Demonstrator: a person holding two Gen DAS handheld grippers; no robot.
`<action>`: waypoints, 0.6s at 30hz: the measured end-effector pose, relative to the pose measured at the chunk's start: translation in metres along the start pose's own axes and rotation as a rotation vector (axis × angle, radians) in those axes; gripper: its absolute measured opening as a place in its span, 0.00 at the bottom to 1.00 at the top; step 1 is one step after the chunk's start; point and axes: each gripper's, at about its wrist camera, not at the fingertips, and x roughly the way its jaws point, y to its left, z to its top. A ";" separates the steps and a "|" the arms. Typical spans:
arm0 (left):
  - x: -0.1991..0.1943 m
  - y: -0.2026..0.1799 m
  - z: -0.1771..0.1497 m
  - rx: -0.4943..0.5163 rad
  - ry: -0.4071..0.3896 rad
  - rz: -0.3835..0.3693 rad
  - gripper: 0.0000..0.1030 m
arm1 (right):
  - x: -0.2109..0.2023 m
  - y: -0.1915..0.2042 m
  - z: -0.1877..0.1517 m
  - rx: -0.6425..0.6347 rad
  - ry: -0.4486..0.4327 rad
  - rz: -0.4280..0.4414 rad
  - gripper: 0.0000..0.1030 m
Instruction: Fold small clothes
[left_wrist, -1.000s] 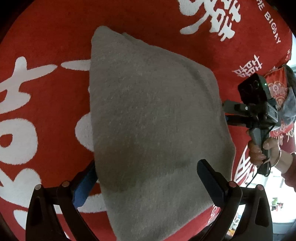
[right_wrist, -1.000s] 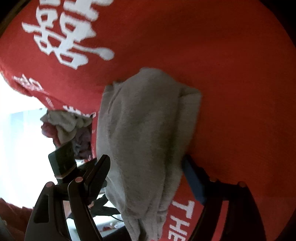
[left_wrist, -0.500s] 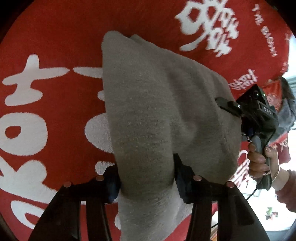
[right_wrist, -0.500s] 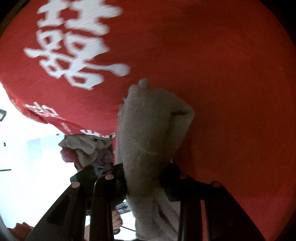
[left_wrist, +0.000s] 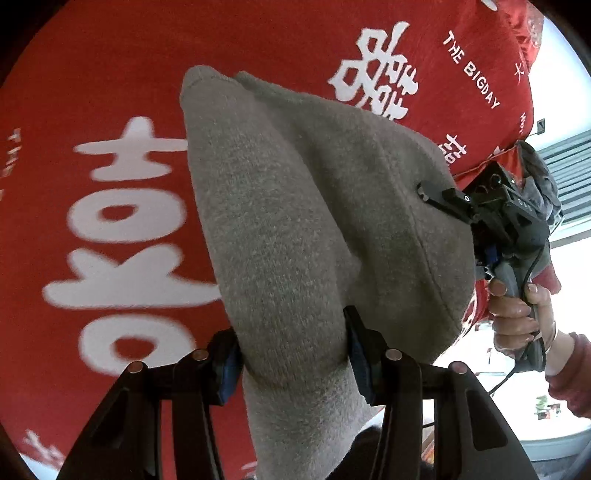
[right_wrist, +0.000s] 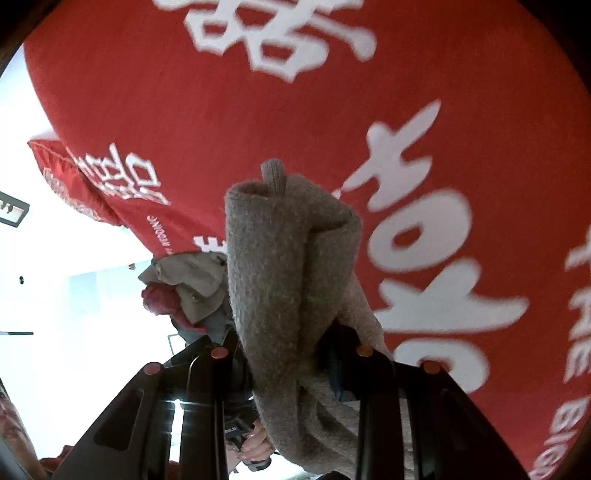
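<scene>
A folded grey knitted garment (left_wrist: 295, 206) is held up above the red cloth with white characters (left_wrist: 110, 92). My left gripper (left_wrist: 291, 354) is shut on its near edge, both pads pressing a bunched fold. In the left wrist view the right gripper (left_wrist: 439, 195) bites the garment's right side, with a hand (left_wrist: 517, 314) on its handle. In the right wrist view my right gripper (right_wrist: 284, 350) is shut on the same grey garment (right_wrist: 280, 258), which stands up rolled between the fingers and hangs down below them.
The red cloth (right_wrist: 406, 129) covers the whole surface; its edge drops off at the left of the right wrist view. A heap of other clothes (right_wrist: 184, 284) lies by that edge. Bright floor and a window lie beyond.
Both grippers went from open around the garment's edges to shut on it, then rose, lifting it off the red cloth. The cloth now looks farther away.
</scene>
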 end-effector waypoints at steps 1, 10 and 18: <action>-0.002 0.003 -0.003 0.002 -0.001 0.012 0.49 | 0.008 0.003 -0.004 0.003 0.004 0.005 0.32; 0.038 0.056 -0.034 -0.050 0.036 0.301 0.54 | 0.086 -0.030 -0.015 -0.021 0.078 -0.213 0.35; 0.006 0.045 -0.044 -0.096 -0.024 0.418 0.82 | 0.069 -0.006 -0.024 -0.157 0.040 -0.561 0.62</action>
